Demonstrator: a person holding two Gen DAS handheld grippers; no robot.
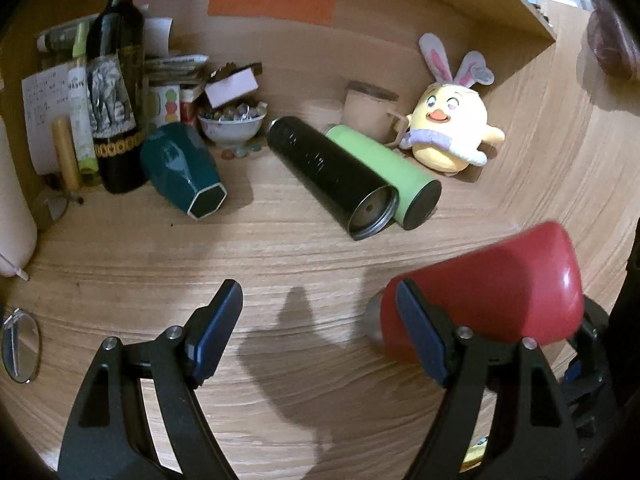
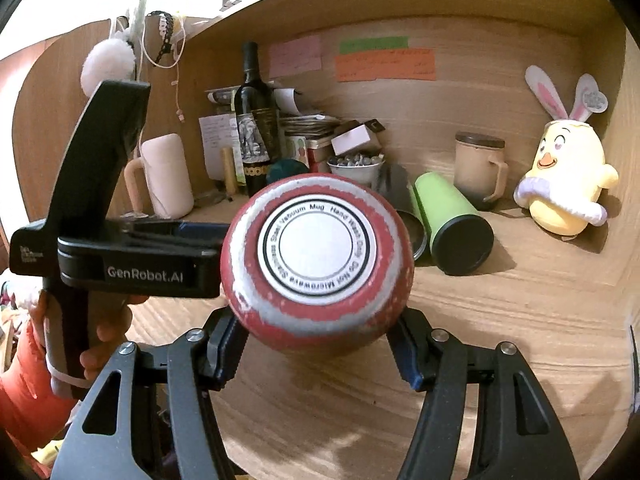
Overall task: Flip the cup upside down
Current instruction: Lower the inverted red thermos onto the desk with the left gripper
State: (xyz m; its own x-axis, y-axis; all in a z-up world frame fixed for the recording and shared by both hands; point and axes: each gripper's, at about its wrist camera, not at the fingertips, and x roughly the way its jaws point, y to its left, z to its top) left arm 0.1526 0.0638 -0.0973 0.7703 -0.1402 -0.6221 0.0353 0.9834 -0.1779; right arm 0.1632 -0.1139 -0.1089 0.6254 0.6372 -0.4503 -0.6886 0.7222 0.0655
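The red mug is lying on its side in the air, its long way running level. Its round bottom, with a white sticker, is facing back at the right wrist camera, so its mouth is pointing away toward the shelf wall. The right gripper is squeezing it from both sides, near the bottom end. The left gripper is spread wide and gripping nothing, and the mug is sitting just past its right finger. Farther ahead of both tools, a black tube and a green tube are lying side by side on the wooden desk, touching.
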